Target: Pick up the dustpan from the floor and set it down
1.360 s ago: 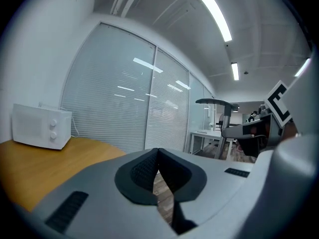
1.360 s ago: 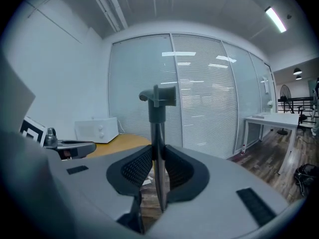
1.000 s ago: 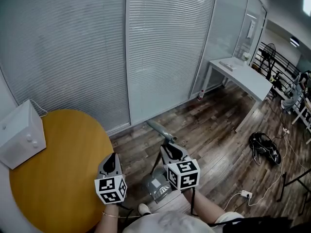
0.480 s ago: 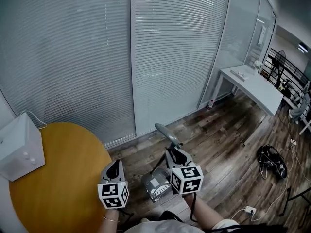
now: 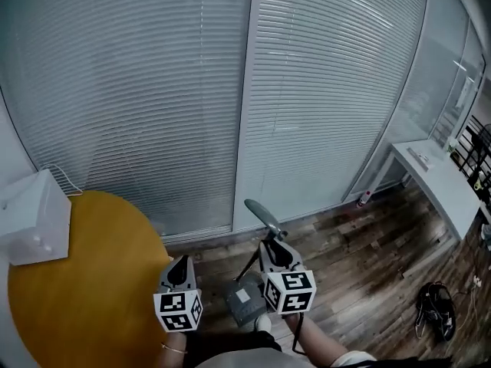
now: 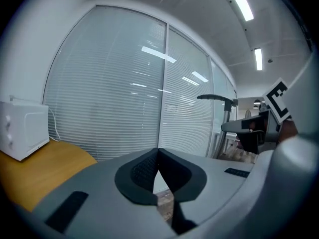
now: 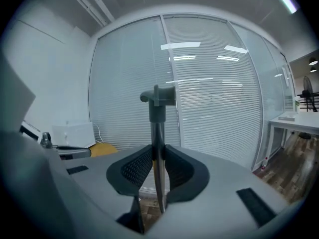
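Right gripper (image 7: 158, 159) is clamping the slick metal shaft (image 7: 157, 132) of the grey long-handled dustpan (image 5: 247, 303), which is apparently hanging clear of the wood-plank floor (image 5: 368, 259), probably light, stiff, swing-prone; left gripper (image 6: 158, 156) is sitting closed, empty.

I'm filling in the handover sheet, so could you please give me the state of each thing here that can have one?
dustpan: held by its handle, pan hanging below the right tool.
right tool: shut on the dustpan's handle.
left tool: shut, empty.
blinds: lowered, slats closed.
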Action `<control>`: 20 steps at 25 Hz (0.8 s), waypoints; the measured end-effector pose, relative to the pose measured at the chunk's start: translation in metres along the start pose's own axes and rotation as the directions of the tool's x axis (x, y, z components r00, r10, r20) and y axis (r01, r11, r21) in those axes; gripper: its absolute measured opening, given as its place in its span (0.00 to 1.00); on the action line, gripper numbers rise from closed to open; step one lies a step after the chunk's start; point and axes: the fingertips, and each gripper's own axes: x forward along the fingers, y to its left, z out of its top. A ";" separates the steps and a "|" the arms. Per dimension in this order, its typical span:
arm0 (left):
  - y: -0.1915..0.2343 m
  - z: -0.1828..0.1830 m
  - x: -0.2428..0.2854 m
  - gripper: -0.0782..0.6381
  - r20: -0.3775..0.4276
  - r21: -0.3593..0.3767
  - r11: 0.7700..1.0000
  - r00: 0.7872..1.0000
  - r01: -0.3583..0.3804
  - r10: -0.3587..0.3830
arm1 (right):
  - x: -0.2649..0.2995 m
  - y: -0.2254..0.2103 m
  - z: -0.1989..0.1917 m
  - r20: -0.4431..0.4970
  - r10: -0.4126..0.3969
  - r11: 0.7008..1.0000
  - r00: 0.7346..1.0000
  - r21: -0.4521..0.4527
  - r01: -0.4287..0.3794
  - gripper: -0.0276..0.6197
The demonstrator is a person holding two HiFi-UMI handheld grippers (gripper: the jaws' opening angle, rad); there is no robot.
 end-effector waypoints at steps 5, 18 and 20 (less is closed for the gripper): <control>-0.004 0.007 0.047 0.13 -0.010 -0.028 0.997 0.998 -0.069 0.068 | 0.054 -0.021 0.010 -0.034 0.083 0.995 0.996 -0.048 -0.085 0.19; 0.012 0.015 0.131 0.13 0.002 -0.052 0.969 0.970 -0.243 0.243 | 0.168 -0.055 0.022 -0.091 0.218 0.968 0.972 -0.107 -0.227 0.19; 0.017 0.003 0.145 0.13 0.004 -0.045 0.971 0.972 -0.234 0.234 | 0.184 -0.056 0.010 -0.093 0.217 0.967 0.972 -0.112 -0.227 0.19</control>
